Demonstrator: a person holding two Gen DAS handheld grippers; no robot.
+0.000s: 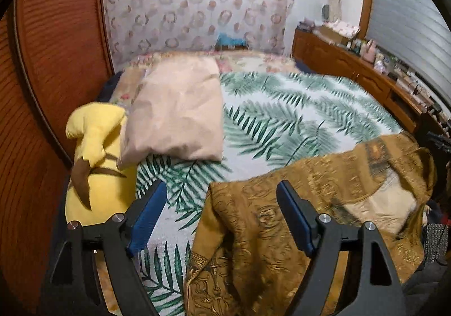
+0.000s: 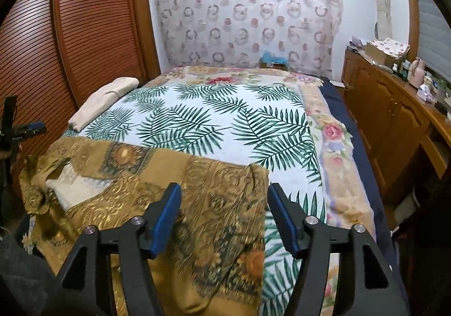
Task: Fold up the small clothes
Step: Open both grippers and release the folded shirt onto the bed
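- The gold-brown patterned fabric garment [image 2: 157,203] lies rumpled on the near edge of the palm-leaf bedspread [image 2: 225,124].
- Left gripper [image 1: 222,220] and right gripper [image 2: 222,217] hover over it, jaws released, grasping nothing.
- Risk: slippery cloth near the edge could slide off if tugged.

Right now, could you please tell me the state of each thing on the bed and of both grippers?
Brown patterned garment: lying spread and rumpled on the near bed, pale lining showing, not neatly folded.
Beige pillow: lying flat at the bed's far side.
Yellow plush toy: leaning beside the pillow.
Leaf-print cover: spread flat.
Left gripper: open, holding nothing.
Right gripper: open, over the garment's edge, holding nothing.
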